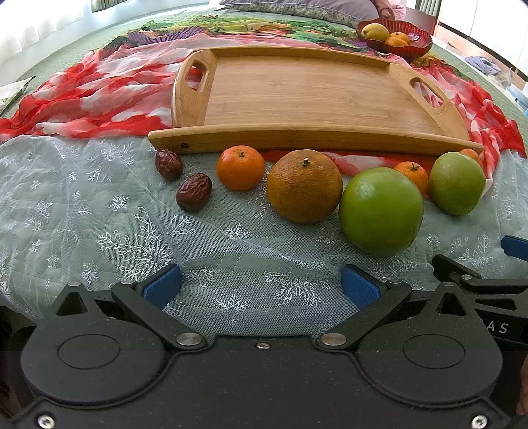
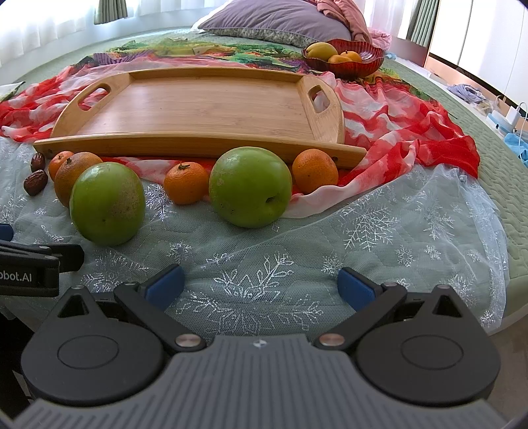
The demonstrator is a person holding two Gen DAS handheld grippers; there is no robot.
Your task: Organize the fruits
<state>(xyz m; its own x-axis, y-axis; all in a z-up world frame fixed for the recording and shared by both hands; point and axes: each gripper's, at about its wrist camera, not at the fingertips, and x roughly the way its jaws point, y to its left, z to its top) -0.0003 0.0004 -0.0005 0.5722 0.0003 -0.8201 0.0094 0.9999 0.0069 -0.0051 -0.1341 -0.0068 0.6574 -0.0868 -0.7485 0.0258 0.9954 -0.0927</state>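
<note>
A row of fruit lies on the snowflake netting in front of an empty bamboo tray [image 1: 297, 89] [image 2: 198, 105]. From the left: two red dates [image 1: 194, 192] [image 1: 169, 163], a small tangerine [image 1: 241, 167], a large orange [image 1: 304, 185], a green apple [image 1: 381, 211] [image 2: 107, 203], a small tangerine [image 2: 186, 182], a second green apple [image 2: 250, 186] and another tangerine [image 2: 315, 170]. My left gripper [image 1: 262, 286] is open and empty, short of the orange. My right gripper [image 2: 260, 285] is open and empty, short of the second green apple.
A red glass bowl [image 1: 415, 44] [image 2: 363, 64] with a yellow fruit and two oranges sits behind the tray on the right. A red and white scarf [image 1: 99, 95] lies under the tray. A purple pillow [image 2: 280, 19] is at the back. The bed edge drops off right.
</note>
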